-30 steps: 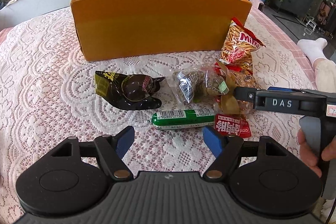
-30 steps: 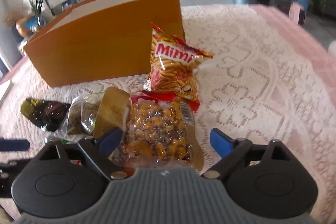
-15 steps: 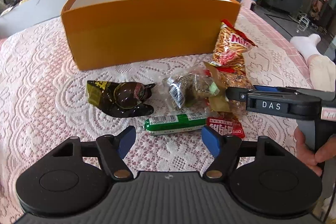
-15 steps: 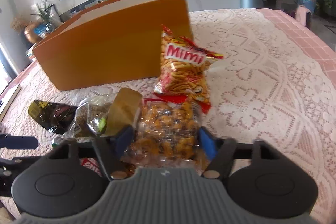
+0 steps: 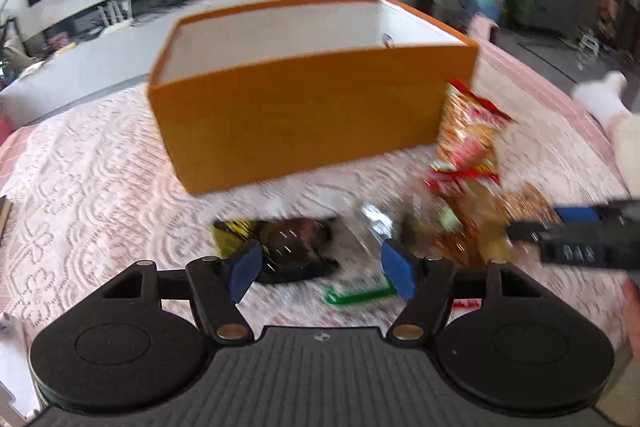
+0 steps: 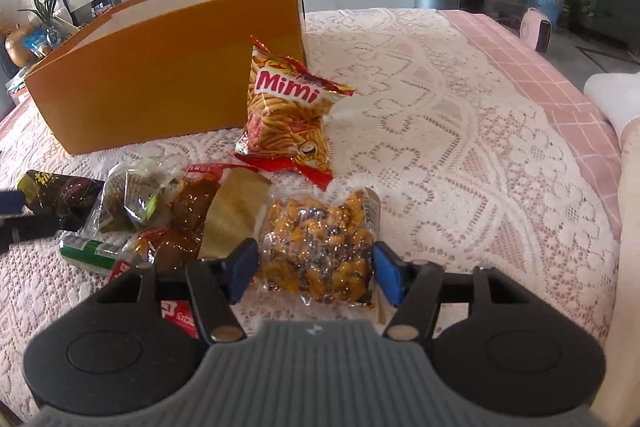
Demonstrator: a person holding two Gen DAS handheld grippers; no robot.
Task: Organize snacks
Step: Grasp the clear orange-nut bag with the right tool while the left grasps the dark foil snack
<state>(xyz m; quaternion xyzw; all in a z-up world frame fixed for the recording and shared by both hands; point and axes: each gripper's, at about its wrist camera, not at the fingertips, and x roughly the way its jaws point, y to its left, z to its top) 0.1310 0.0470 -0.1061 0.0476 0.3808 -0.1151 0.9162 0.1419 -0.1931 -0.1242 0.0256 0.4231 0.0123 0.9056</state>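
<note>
My right gripper (image 6: 314, 273) is shut on a clear bag of orange snacks (image 6: 320, 247), with a blue pad against each side. Beyond it the red Mimi bag (image 6: 288, 115) leans by the orange box (image 6: 160, 87). To the left lie a brown-filled packet (image 6: 192, 215), a clear bag of dark sweets (image 6: 132, 199), a green sausage (image 6: 84, 251) and a dark packet (image 6: 60, 191). My left gripper (image 5: 320, 267) hovers over the dark packet (image 5: 288, 243) and green sausage (image 5: 360, 293). Its jaws are closing and nothing is pressed between them.
A white lace cloth (image 6: 460, 155) covers the pink table. The orange box (image 5: 312, 115) stands open-topped at the back. A person's socked foot (image 6: 608, 95) rests at the right edge. A red packet (image 6: 180, 315) lies under my right gripper's left side.
My right gripper's jaws narrowed onto the orange snack bag and drew it slightly away from the pile. The left view swung, now blurred, with the box nearer the middle.
</note>
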